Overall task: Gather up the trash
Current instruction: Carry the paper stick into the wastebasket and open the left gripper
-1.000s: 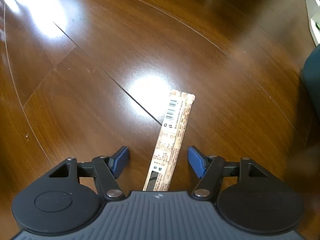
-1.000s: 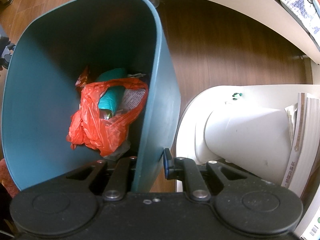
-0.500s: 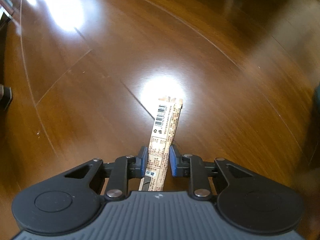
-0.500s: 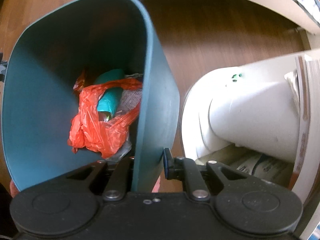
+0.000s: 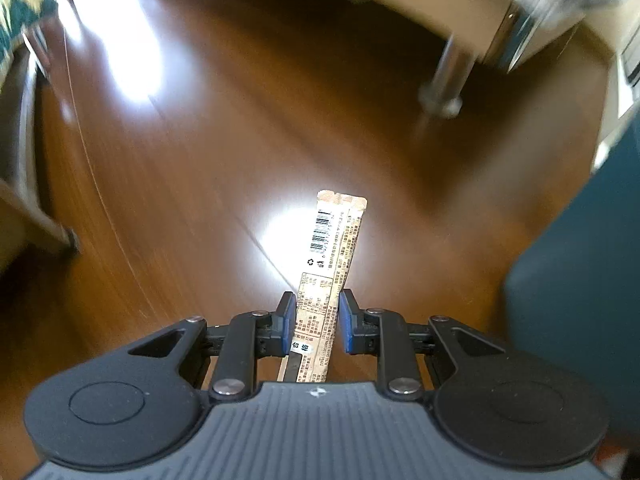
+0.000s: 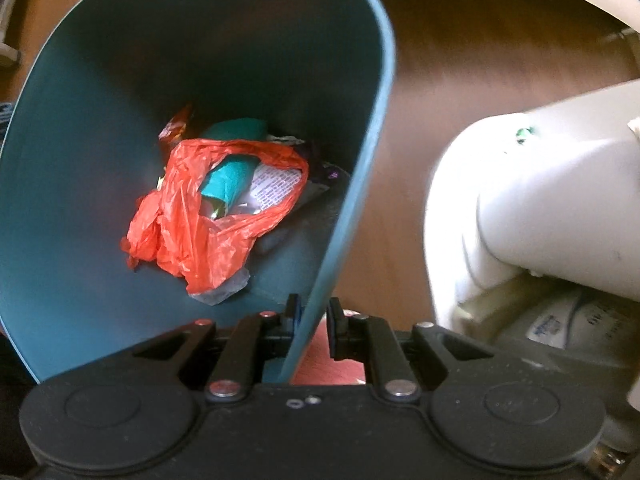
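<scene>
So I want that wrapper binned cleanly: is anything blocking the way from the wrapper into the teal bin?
Nothing visible does. The left gripper is shut on the wrapper, and the teal bin, its wall pinched by the right gripper, has an open mouth; the orange bag lies low inside.

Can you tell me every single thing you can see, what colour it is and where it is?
snack wrapper: one, tan with a barcode, pinched in the left tongs
trash bin: one, teal, rim pinched in the right tongs
plastic bag: one, orange, inside the bin
crumpled packets: several, teal, white and red, under the bag
floor: brown wood, below everything
table leg: one, silver, on the floor
stand: one, white, right of the bin
left tongs: black, blue pads
right tongs: black
</scene>
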`<state>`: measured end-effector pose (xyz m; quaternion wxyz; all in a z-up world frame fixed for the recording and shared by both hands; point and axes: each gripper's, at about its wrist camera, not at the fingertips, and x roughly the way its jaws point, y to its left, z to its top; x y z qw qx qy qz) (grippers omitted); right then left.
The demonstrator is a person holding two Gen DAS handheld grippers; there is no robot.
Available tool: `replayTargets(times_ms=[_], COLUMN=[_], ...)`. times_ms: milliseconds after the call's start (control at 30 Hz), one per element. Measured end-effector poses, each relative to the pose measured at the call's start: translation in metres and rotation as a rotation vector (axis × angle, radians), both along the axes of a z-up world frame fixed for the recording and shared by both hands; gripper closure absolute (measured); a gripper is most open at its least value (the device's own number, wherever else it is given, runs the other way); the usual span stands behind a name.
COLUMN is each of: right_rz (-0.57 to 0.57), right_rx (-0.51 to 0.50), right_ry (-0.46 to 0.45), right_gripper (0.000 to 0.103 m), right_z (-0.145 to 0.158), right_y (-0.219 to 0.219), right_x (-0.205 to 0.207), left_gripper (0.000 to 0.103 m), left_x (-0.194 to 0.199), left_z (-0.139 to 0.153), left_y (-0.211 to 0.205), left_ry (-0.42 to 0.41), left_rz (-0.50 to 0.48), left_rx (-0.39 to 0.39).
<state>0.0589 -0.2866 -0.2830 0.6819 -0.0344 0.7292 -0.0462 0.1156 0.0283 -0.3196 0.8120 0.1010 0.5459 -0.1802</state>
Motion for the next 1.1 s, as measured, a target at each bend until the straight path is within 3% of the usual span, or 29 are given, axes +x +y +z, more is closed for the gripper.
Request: replayTargets(times_ms=[267, 467, 600, 700, 1100], right_rz=[0.038, 0.092, 0.138, 0.149, 0.120], right_rx=[-0.007, -0.036, -0.048, -0.052, -0.057], right_ry=[-0.073, -0.107, -0.111, -0.109, -0.109], right_gripper=[0.093, 0.094, 0.094, 0.094, 0.094], right_z=[0.011, 0.016, 0.018, 0.021, 0.007], right_y=[0.032, 0.045, 0.051, 0.049, 0.049], right_x=[0.030, 0.042, 0.039, 0.039, 0.044], left_gripper=[0.081, 0.081, 0.081, 0.081, 0.080], left_x=[-0.014, -0.049, -0.072, -0.078, -0.077], left_z=[0.121, 0.155, 0.154, 0.136, 0.048], left_y=[0.001, -0.030, -0.055, -0.074, -0.146], left_ry=[-0.156, -0.140, -0.130, -0.073, 0.105], left_rz=[-0.045, -0.187, -0.290, -0.332, -0.481], left_rx=[-0.062, -0.172, -0.216, -0.213, -0.074])
